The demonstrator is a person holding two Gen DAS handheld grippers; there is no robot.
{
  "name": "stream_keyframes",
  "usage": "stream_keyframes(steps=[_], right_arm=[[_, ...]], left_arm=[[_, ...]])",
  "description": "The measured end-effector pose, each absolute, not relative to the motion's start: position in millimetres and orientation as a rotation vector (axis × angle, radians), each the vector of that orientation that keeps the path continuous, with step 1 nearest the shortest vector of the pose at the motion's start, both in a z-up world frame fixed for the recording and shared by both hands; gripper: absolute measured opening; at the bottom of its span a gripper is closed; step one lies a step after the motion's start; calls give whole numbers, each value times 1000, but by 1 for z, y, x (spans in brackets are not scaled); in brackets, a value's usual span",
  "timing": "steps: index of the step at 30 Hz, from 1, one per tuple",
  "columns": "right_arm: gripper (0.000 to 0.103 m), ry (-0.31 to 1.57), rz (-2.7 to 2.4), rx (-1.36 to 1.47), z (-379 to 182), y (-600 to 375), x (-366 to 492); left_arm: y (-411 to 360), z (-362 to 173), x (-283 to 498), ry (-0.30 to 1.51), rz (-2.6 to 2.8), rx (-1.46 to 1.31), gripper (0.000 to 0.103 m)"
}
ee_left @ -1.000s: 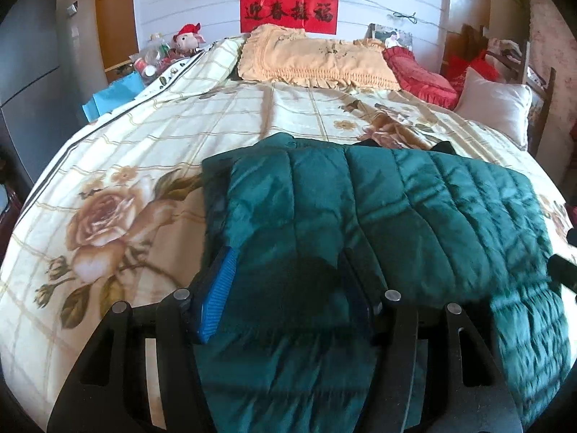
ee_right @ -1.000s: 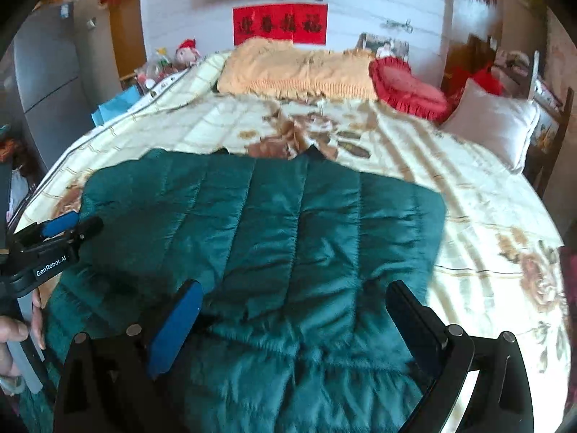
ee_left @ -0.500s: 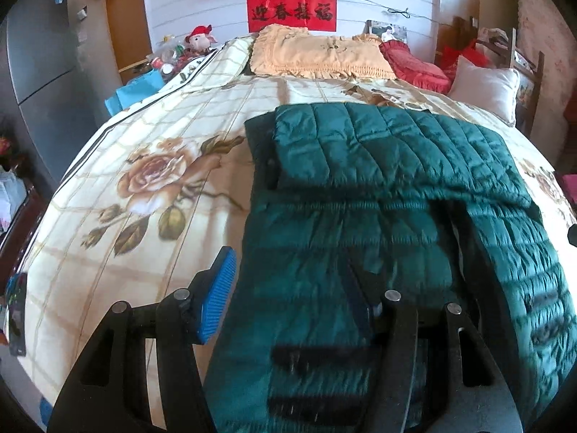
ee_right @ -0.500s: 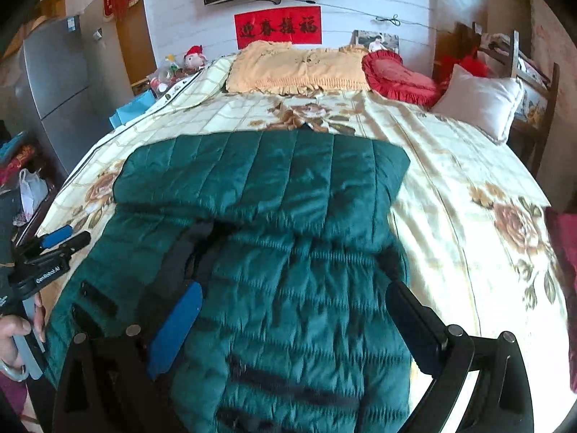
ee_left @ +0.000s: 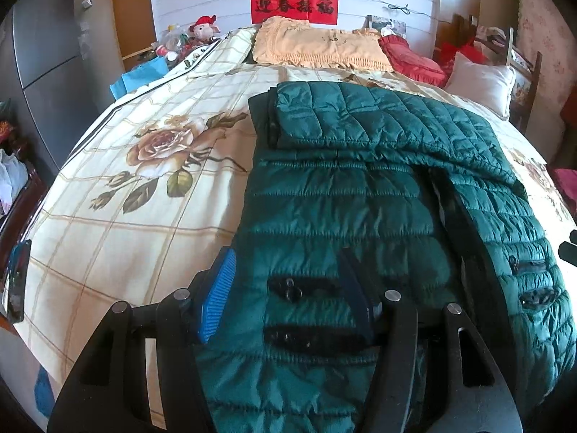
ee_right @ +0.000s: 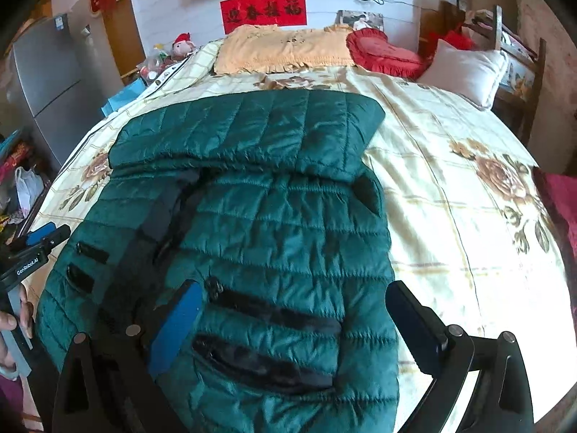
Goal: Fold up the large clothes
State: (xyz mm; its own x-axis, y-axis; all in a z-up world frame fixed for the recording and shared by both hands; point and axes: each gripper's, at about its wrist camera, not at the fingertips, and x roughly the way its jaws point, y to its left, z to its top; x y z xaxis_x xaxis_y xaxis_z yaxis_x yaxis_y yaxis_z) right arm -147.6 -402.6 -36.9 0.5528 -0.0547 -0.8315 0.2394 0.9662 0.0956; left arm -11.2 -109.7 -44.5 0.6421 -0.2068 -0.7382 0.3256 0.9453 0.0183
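Left claw (ee_left: 288, 288) hangs over the jacket's (ee_left: 360, 187) near hem, jaws apart, nothing pinched; fabric lies between them but the pads don't press it. Right claw (ee_right: 299, 321) likewise spread wide over the jacket (ee_right: 274, 223), gripping nothing. Jacket lies on the bed (ee_left: 144, 187), far end already folded back toward the near hem, so one fold looks done; near half unfolded, zip pockets showing. Sleeves not visible, probably tucked under. Near hem cut off by the claws; layers under the fold hidden.
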Motion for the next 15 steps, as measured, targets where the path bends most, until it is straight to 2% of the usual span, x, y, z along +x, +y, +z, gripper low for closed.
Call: stream_keyframes(steps=[15], right_arm=[[101,1021,-181,208,-48,-408,-176]], left_arm=[[-98,-55,-32,857,-298,175,59]])
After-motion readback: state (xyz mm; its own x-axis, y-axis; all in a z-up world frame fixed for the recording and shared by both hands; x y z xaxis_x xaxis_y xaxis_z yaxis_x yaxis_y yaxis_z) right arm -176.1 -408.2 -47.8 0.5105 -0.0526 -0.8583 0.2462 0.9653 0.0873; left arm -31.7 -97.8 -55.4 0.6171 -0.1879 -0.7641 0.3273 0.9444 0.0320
